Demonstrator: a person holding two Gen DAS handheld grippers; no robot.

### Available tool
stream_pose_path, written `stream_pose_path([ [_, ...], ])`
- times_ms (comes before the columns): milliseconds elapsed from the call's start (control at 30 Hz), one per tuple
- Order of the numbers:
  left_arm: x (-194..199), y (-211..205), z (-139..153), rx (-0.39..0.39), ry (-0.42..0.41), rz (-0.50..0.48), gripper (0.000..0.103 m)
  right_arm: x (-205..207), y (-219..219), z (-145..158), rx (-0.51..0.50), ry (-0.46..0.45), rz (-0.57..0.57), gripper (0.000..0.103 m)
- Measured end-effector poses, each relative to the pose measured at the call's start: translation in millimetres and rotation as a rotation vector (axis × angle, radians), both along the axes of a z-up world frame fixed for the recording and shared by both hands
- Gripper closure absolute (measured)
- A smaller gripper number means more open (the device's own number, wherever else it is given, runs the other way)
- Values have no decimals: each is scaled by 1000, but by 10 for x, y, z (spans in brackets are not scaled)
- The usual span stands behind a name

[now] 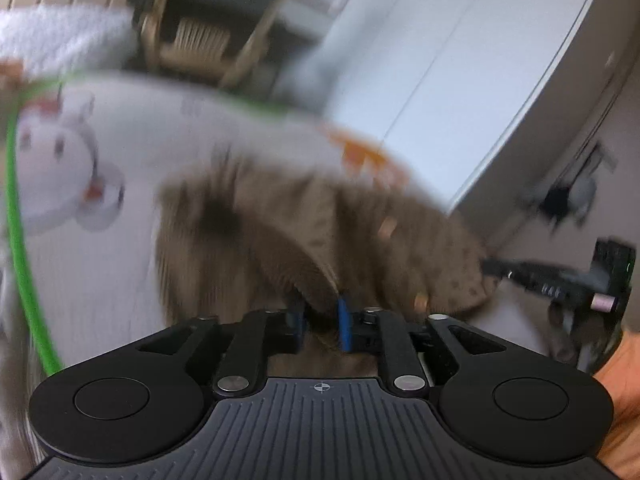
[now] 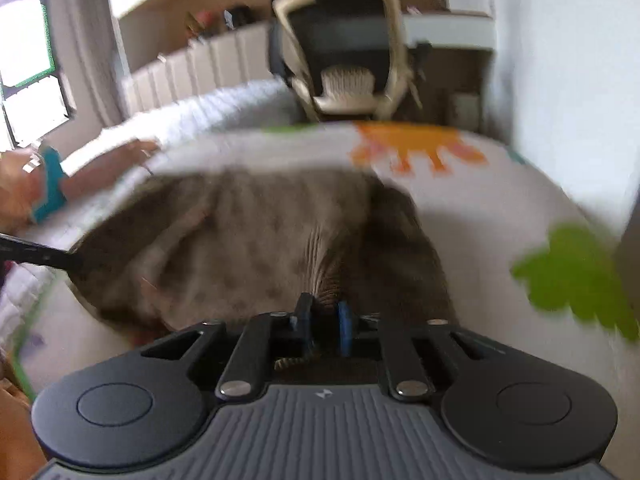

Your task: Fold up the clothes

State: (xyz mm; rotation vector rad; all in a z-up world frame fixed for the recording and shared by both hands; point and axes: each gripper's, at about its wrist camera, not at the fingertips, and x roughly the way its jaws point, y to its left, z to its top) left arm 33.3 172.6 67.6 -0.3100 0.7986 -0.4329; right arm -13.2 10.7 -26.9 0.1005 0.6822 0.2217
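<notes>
A brown spotted garment (image 1: 280, 224) hangs stretched over a white play mat (image 1: 100, 240) with cartoon prints. My left gripper (image 1: 320, 320) is shut on one bunched edge of the garment. My right gripper (image 2: 324, 320) is shut on another bunched edge of the same garment (image 2: 248, 232), which spreads ahead of it over the mat (image 2: 500, 200). The right gripper also shows at the right of the left wrist view (image 1: 500, 268), gripping the cloth's far edge. The left gripper shows at the left of the right wrist view (image 2: 60, 260). Both views are motion-blurred.
An office chair (image 2: 344, 60) stands beyond the mat's far edge, also seen in the left wrist view (image 1: 208, 20). A white fluffy blanket (image 2: 192, 116) lies at the mat's far left. A white wall (image 2: 560, 80) runs along the right. A window (image 2: 28, 68) is at far left.
</notes>
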Motion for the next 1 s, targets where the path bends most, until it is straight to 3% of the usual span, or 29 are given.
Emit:
stream_pose_path([
  [33, -7, 4, -104, 20, 33, 7, 73, -25, -30, 27, 1, -11, -10, 68],
  [100, 3, 67, -202, 28, 67, 30, 62, -74, -91, 81, 2, -34, -30, 46],
  [133, 22, 112, -178, 16, 61, 44, 58, -48, -80, 114, 11, -53, -27, 38],
  [200, 54, 155, -54, -5, 10, 61, 44, 65, -8, 187, 38, -102, -2, 5],
  [233, 72, 166, 16, -14, -22, 68, 41, 122, 27, 224, 51, -126, 11, 0],
  [300, 190, 115, 37, -27, -44, 73, 24, 235, 99, 297, 79, -174, 35, 0],
  [367, 358, 21, -14, -37, -41, 73, 18, 348, 171, 370, 106, -222, 60, 0],
  [433, 525, -73, -64, -46, -39, 73, 9, 611, 327, 334, 144, -212, 76, 0],
  [633, 1026, -355, -215, -74, -32, 74, 8, 1524, 667, -61, 150, 67, 7, 0],
  [767, 1233, -335, -377, -81, -21, 93, 9, 1521, 699, -44, 103, 107, 63, 0],
  [1000, 959, -465, -223, 10, -72, 74, 8, 1126, 714, -47, -40, 77, 94, 0],
])
